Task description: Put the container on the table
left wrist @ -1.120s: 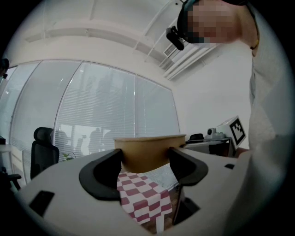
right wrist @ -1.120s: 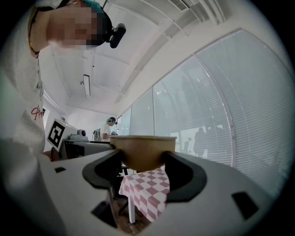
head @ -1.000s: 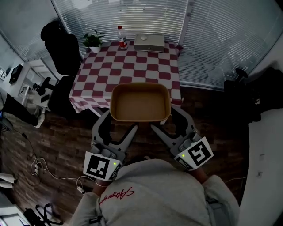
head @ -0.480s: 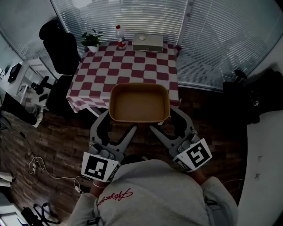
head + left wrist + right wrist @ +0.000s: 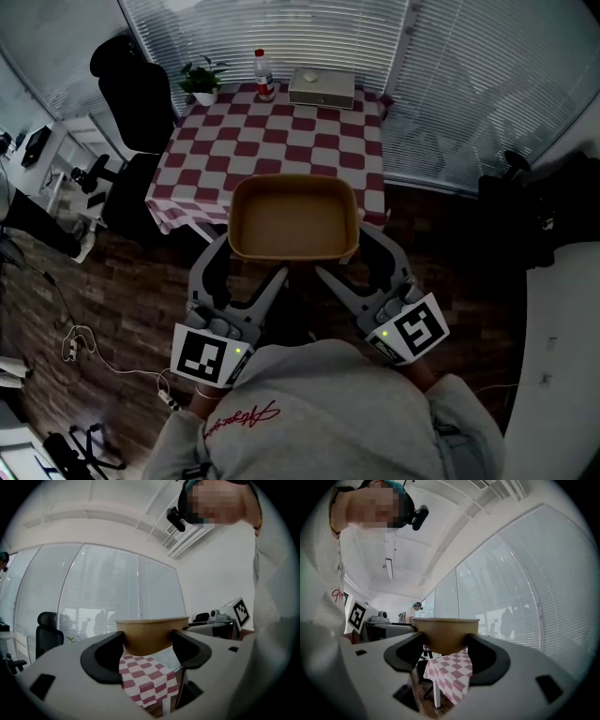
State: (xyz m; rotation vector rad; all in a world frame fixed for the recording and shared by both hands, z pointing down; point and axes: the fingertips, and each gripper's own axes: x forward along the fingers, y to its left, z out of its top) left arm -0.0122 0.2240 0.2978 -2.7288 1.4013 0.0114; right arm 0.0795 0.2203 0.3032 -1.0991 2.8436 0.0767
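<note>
A tan, empty, rounded-rectangular container [image 5: 295, 217] hangs in the air in front of the person, short of the table's near edge. My left gripper [image 5: 246, 265] is shut on its near left part, my right gripper [image 5: 351, 264] on its near right part. In the left gripper view the container [image 5: 152, 632] sits between both black jaws of the left gripper [image 5: 147, 643]. The right gripper view shows the container [image 5: 445, 631] clamped the same way in the right gripper [image 5: 446, 644]. The table [image 5: 281, 141] with a red-and-white checked cloth stands beyond and below.
At the table's far edge stand a potted plant [image 5: 203, 80], a bottle [image 5: 264, 75] and a white box [image 5: 322, 87]. A black office chair [image 5: 131, 94] is left of the table. Window blinds run behind. Cables lie on the wooden floor at left.
Both grippers and the container keep the same place. Only the head view has shifted slightly, so the table sits a little differently in the picture.
</note>
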